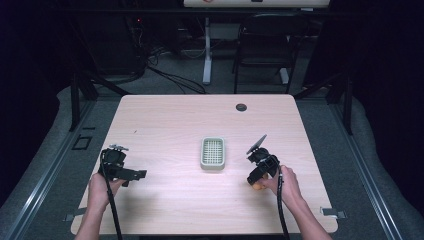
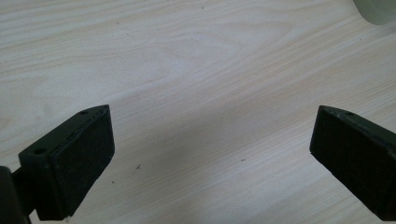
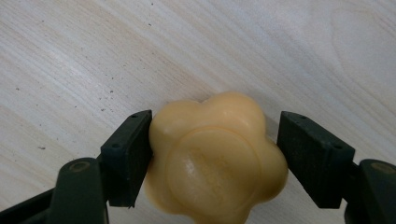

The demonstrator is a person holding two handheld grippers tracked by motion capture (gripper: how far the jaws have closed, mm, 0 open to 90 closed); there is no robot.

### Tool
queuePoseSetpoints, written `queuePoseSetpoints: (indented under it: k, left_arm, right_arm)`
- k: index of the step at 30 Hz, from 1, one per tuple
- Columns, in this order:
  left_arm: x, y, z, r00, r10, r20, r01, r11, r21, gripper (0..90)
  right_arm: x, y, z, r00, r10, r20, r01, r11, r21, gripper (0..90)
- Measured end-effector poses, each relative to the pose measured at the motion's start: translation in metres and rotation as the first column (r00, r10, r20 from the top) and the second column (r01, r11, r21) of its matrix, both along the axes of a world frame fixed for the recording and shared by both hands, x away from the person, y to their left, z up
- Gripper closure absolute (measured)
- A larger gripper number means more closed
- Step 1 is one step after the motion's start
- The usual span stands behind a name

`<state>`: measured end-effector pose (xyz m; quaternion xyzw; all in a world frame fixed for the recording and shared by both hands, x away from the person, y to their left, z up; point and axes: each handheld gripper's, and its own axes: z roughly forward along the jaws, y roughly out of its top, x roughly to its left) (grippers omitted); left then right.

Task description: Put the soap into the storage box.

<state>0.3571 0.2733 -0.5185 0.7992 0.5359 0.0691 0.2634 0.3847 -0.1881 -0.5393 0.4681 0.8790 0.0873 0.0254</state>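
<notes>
Yellow soap (image 3: 217,156), between right tongs (image 3: 215,154)

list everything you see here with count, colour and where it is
soap bar: 1, pale orange-yellow, flower-shaped, on the table between the right tool's jaws, both pads against its sides
soap dish: 1, pale grey-green with a slotted grid, middle of the table
table: 1, light wood grain, centre of the high view
cable hole: 1, dark, near the table's far edge
chair: 1, black, on the floor beyond the table
left tool: 1, black, jaws wide apart over bare wood, near the table's left edge
right tool: 1, black, right of the soap dish, closed on the soap bar
hands: 2, one on each tool at the near edge
</notes>
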Motion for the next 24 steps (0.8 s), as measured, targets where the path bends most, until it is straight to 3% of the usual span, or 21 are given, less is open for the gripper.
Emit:
queuePoseSetpoints:
  k: [9,10,12,15,17,19,20,22,24]
  left_arm:
    - [0.0,-0.001,0.0,1.0,-0.003,0.0,0.003,1.0,0.002,0.0]
    - [0.0,-0.001,0.0,1.0,-0.003,-0.001,0.003,1.0,0.002,0.0]
    - [0.0,-0.001,0.0,1.0,-0.004,-0.002,0.004,1.0,0.001,0.0]
    - [0.0,-0.001,0.0,1.0,-0.004,-0.002,0.004,1.0,0.001,0.0]
    - [0.0,-0.001,-0.001,1.0,-0.002,-0.001,0.002,1.0,0.001,0.0]
    - [0.0,-0.001,-0.001,1.0,-0.003,-0.001,0.003,1.0,0.0,0.0]
    - [0.0,-0.001,-0.001,1.0,-0.003,-0.002,0.003,1.0,0.001,0.0]
    - [0.0,-0.001,-0.001,1.0,-0.008,-0.005,0.008,1.0,0.002,0.0]
    - [0.0,-0.001,-0.001,1.0,-0.009,-0.004,0.009,1.0,0.001,0.0]
  right_arm:
    - [0.002,0.001,-0.006,0.9999,0.001,-0.011,-0.002,1.0,-0.009,27.9]
    - [0.0,0.001,-0.007,0.9998,-0.017,0.004,0.017,1.0,0.007,28.0]
    - [0.002,0.0,-0.005,0.9999,0.008,-0.009,-0.008,1.0,-0.008,28.5]
    - [0.001,0.0,-0.006,1.0,-0.005,0.0,0.005,1.0,0.016,28.9]
    - [0.003,-0.003,-0.002,0.9997,0.014,-0.018,-0.014,1.0,0.009,34.4]
    - [0.002,-0.004,0.001,1.0,0.003,0.006,-0.003,0.999,0.042,38.1]
    - [0.0,-0.003,0.0,0.9989,-0.037,0.028,0.035,0.995,0.088,38.1]
    - [0.003,-0.005,0.004,0.9997,0.02,-0.014,-0.02,0.999,0.033,38.1]
    - [0.003,-0.004,0.002,0.9999,0.009,-0.011,-0.009,0.999,0.043,38.1]
